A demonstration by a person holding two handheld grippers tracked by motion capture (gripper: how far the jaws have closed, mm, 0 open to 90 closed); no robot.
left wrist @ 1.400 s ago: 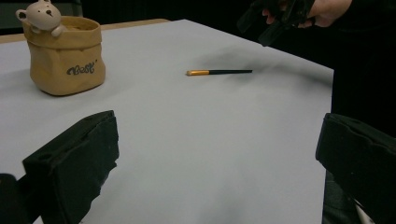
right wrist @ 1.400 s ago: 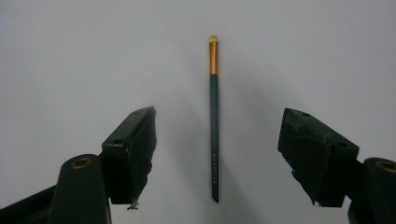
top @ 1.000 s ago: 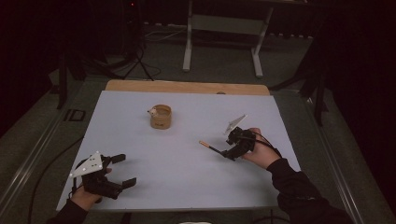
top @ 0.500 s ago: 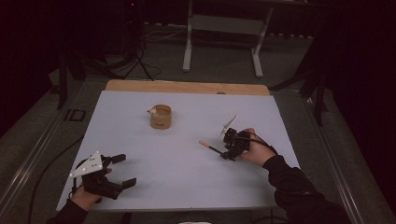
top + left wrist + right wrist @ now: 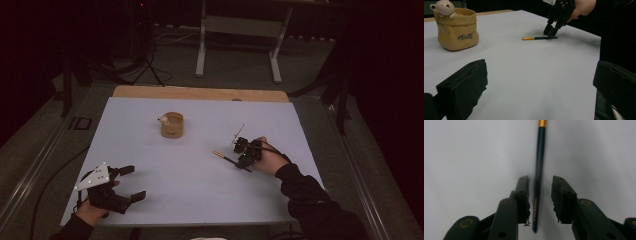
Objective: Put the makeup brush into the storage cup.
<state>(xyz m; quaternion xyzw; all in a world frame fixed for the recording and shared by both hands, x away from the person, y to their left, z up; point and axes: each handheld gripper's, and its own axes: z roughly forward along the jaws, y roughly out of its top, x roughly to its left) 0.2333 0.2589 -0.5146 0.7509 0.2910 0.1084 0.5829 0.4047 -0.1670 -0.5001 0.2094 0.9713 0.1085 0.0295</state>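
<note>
Your right gripper (image 5: 540, 192) has just been closing its jaws around the dark handle of the brush (image 5: 539, 170), which lies flat on the white table (image 5: 200, 200) at right, gold ferrule pointing left; a gap shows, so no grip yet. Next: pinch, then lift. Your left gripper (image 5: 134, 183) rests open, near left. The bear pot (image 5: 171, 125) stands far.

A dark script word, seemingly "Bell", marks the tan bag-shaped ceramic pot with a bear figure (image 5: 456, 28), far left ahead of the left gripper. Tiny red lettering on the slim dark brush handle (image 5: 537, 195), between the right gripper's jaws, is too blurred to read.
</note>
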